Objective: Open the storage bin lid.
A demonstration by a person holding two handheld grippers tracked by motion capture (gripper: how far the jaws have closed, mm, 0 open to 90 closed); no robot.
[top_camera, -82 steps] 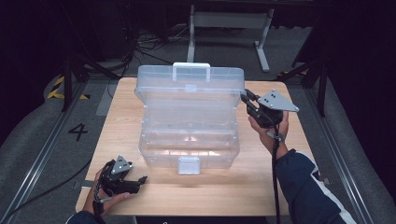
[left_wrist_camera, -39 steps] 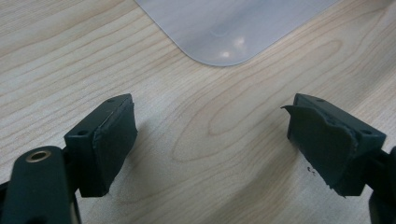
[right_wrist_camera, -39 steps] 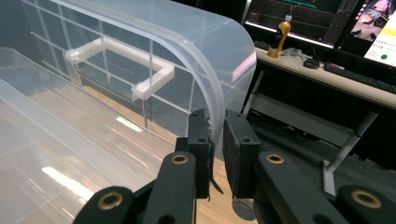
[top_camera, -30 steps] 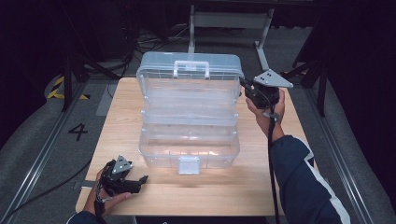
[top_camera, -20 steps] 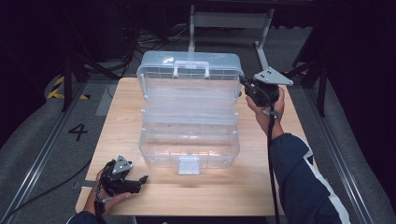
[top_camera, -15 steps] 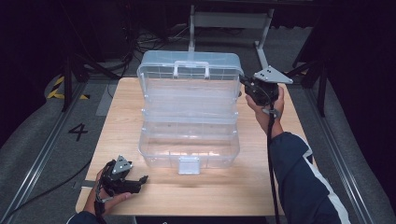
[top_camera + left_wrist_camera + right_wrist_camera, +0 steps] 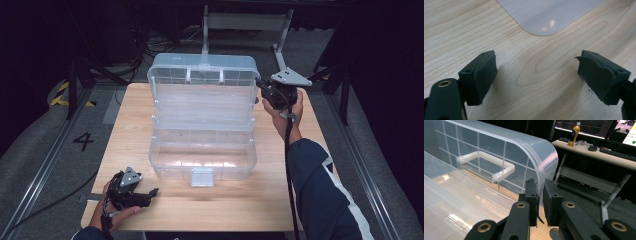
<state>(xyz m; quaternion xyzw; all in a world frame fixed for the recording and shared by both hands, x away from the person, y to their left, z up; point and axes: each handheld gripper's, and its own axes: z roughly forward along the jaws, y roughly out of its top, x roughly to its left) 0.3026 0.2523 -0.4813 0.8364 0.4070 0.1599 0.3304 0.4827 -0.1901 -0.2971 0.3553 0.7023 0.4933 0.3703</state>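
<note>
Standing open, clear box [image 7: 202,150], lid [image 7: 202,75] upright w/ right gripper [image 7: 261,89] pinching edge.

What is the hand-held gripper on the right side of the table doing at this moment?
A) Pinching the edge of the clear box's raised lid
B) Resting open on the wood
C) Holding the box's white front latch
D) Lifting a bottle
A: in the right gripper view the right hand-held gripper has its jaws closed on the rim of the clear lid, and the high view shows it at the lid's right edge.
</note>
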